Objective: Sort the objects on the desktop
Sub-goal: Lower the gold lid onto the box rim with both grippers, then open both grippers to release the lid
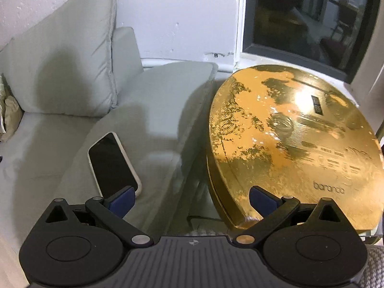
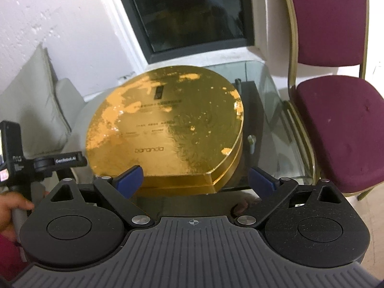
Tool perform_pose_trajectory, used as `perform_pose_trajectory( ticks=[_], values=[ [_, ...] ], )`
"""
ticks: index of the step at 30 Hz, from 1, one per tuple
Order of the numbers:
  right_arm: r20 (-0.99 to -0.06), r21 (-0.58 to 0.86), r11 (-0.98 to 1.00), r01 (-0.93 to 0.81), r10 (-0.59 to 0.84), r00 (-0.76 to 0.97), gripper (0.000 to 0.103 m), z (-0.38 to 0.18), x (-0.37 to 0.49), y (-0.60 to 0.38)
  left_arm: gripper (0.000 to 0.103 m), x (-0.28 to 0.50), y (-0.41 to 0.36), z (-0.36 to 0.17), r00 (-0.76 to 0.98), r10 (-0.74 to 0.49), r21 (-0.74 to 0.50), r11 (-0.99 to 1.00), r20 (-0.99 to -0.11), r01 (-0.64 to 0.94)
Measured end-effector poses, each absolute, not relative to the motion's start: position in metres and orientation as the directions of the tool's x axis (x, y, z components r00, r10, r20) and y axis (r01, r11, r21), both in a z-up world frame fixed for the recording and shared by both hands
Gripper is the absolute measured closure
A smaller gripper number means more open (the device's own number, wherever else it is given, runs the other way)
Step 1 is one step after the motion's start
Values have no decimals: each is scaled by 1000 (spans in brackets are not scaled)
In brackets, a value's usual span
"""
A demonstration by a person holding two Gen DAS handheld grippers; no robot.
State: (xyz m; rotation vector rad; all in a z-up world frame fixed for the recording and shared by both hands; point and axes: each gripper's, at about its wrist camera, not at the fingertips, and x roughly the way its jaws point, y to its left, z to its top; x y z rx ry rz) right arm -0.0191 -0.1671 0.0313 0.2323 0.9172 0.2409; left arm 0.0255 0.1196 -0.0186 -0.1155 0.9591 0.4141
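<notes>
presently, both tongs stand wide open and hold nothing. the left tongs (image 1: 190, 200) hover with the blue pads well apart, one pad over the near end of a black-screened phone in a pale case (image 1: 112, 163), the other over the near edge of the gold teardrop-shaped box with a worn shiny lid (image 1: 292, 148). the phone lies flat, screen up, on the grey sofa seat cushion (image 1: 153, 110), its long axis running away from the camera and leaning slightly left. the gold box sits on the clear glass desk (image 2: 271, 88), just beside the sofa. in the right wrist view its rounded end faces the dark window (image 2: 192, 12) and its pointed corner faces the right tongs (image 2: 195, 180), so its long axis runs from near corner to far curve. the lid bears the printed word "baranda". a maroon padded chair with a gold frame (image 2: 336, 124) stands beside the desk. a hand (image 2: 12, 211) grips the left device's handle.
</notes>
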Motion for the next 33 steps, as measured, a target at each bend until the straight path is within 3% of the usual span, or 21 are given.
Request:
perform_pose_trajectory(
  ticks=[12, 19, 20, 21, 22, 24, 33],
  values=[
    [-781, 258, 957, -131, 286, 555, 6, 25, -2, -147, 0, 48, 132, -50, 436, 296, 119, 913, -850, -390],
    [-755, 222, 961, -168, 278, 594, 6, 16, 17, -144, 4, 36, 127, -32, 449, 306, 120, 910, -840, -396],
    [-753, 205, 963, -177, 271, 600, 8, 11, 24, -143, 4, 35, 124, -30, 457, 300, 119, 916, -837, -383],
    [-752, 183, 965, -188, 260, 606, 20, 6, 32, -141, 4, 35, 121, -29, 463, 299, 123, 920, -835, -373],
    [-756, 167, 967, -191, 250, 605, 39, 1, 41, -140, 4, 35, 117, -27, 468, 298, 127, 923, -832, -363],
    [-769, 152, 971, -184, 233, 596, 54, -8, 63, -138, 3, 39, 115, -26, 472, 298, 133, 927, -830, -351],
    [-783, 174, 979, -105, 202, 589, 54, -34, 141, -141, 3, 87, 145, -33, 437, 413, 215, 875, -799, -434]
  ],
)
